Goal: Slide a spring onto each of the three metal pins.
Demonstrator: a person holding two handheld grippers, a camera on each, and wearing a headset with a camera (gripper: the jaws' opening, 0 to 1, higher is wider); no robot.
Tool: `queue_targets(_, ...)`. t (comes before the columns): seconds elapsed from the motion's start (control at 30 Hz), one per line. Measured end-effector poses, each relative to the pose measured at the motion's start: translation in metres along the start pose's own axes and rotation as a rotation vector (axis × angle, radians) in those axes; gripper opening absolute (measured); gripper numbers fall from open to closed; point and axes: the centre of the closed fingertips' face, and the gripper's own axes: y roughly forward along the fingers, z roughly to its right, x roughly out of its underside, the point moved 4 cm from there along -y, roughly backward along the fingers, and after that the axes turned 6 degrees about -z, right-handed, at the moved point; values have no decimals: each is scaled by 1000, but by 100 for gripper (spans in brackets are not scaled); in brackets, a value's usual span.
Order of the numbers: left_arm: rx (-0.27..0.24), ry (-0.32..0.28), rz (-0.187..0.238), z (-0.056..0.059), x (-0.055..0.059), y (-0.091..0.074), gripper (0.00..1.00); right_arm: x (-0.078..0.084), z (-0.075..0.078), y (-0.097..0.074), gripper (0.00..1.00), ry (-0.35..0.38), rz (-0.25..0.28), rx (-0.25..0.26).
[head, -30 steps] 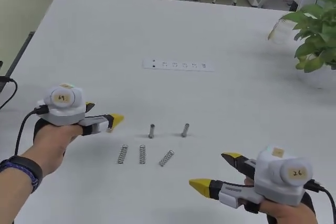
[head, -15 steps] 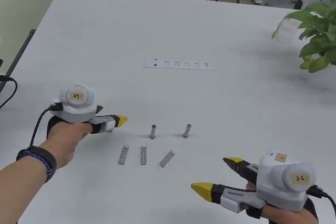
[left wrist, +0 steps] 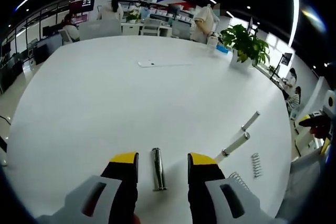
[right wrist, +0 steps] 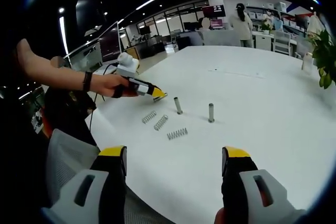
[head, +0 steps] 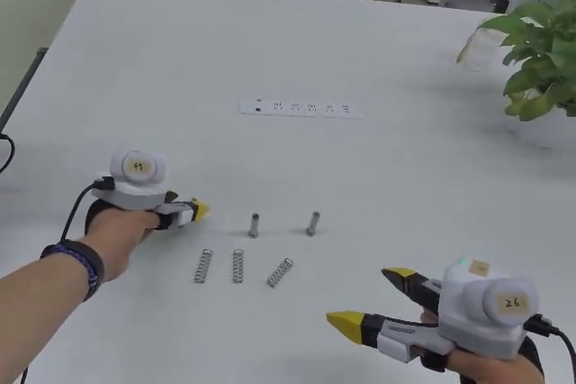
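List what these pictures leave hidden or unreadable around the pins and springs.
Third pin: hidden behind the left gripper in the head view.
One spring: partly covered by that gripper's jaw in the left gripper view.
Power strip: markings too small to read in the head view.
Plant: cut off by the head view's right edge.

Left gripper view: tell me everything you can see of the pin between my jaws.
The pin is a short, plain cylinder of dull silver metal, bare from end to end. It sits on the white table, midway between the yellow tips of the left gripper, whose jaws stand open, a gap either side, so nothing grips it. Whether it stands or lies I cannot tell.
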Motion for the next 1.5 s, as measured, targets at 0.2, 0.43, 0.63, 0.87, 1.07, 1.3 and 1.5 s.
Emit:
queue_targets(0.2,-2,7,-18,-1,2,6,23,1,0,-1,72,0,-3,0)
queue_targets(0.43,7,31,-44,-1,3,10,18,0,0,1,72,-7,-7,-3)
queue_targets(0.63,-9,31,-63,0,4,15,12,-2,2,4,71,-11,-9,-3)
queue_targets(0.87,-42,5,-56,-5,1,20,1,-1,2,4,71,-10,-10,-6)
queue_targets(1.07,-64,-24,-60,-4,-2,21,0,3,2,2,71,-2,-16,-4)
queue_targets(1.3,-55,-57,-82,-3,0,19,0,2,4,0,70,2,-7,5)
queue_targets(1.5,-51,-58,-60,-2,-3,7,0,4,0,1,70,1,-6,-3)
